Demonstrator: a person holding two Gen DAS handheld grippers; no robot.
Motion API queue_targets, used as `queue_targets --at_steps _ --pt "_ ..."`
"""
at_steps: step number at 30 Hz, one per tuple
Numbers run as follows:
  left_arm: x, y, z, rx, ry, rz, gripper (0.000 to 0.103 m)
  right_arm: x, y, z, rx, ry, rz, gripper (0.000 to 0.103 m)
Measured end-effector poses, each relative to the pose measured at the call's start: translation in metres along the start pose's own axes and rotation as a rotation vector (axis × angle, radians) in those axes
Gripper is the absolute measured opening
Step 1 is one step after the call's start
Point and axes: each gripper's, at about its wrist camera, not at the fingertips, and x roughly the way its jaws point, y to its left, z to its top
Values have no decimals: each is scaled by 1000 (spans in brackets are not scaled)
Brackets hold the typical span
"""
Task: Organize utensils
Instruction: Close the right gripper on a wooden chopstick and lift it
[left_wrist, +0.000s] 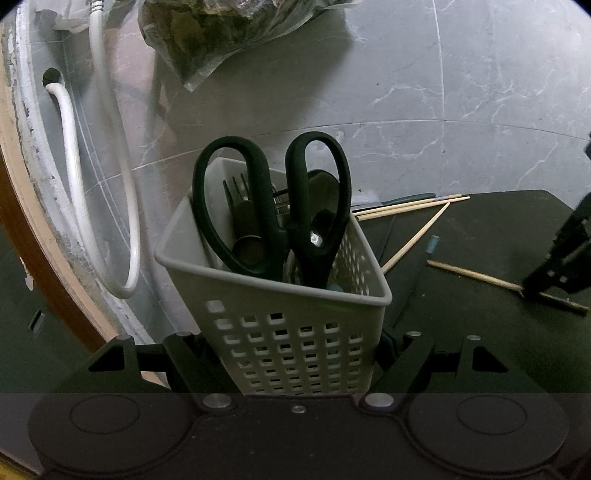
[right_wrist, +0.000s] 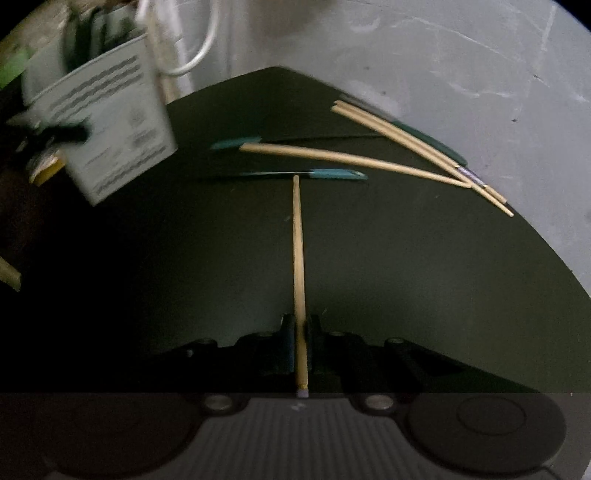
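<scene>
**One chopstick gripped, basket held ready**

A single wooden chopstick (right_wrist: 298, 258) is pinched between the closed jaws of the right gripper (right_wrist: 300, 334), near its thick end; the rest of the stick runs forward from the fingers over the dark mat (right_wrist: 184, 258). The grip is seen from the right wrist view, and in the left wrist view the same gripper is seen at the far right edge, down on a chopstick that lies on the mat. Whether the stick is lifted clear of the mat cannot be told.

The left gripper (left_wrist: 303, 354) is closed on the lower part of a grey slotted basket (left_wrist: 280, 325), one finger on either side wall, and the basket is held upright. Black-handled scissors (left_wrist: 273, 206) stand in it with their loops upward, and a fork and other dark utensils are crowded behind them.

Further out, three more chopsticks (right_wrist: 424, 147) are left on the mat, lying near its far edge and crossing at their tips, with teal-handled utensils (right_wrist: 338, 173) beside them. Beyond the mat, a grey marble-patterned surface and a white hose (left_wrist: 74, 155) are seen.

The step in hand is judged to be the picking up of one chopstick for the basket. The next move calls for the stick to be raised, carried across to the basket and tipped nearer upright, so that it can be dropped into a gap beside the scissors. The basket must be kept steady, and the thin stick may twist in the grip.
</scene>
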Motion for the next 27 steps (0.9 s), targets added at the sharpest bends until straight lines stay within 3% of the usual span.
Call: queue_targets --at_steps 8,14,22,23,24,26,27 --pt "0 -1 0 -3 -2 2 79 12 -32 10 339 -81 -106 7" --pt "0 0 -1 -1 -6 -5 79 22 -44 22 631 -161 -101 7" --pt "0 3 0 6 -10 -21 79 38 -22 47 711 -175 -70 11" --pt "0 3 0 6 -11 -23 79 40 -20 50 714 -174 -75 22" --pt "1 4 -1 5 -12 -26 79 40 -18 53 723 -178 -75 42" --pt "1 5 -1 5 -14 -30 79 39 -15 56 749 -191 -58 56" --pt "1 5 -1 6 -15 -32 79 40 -12 60 755 -193 -57 57"
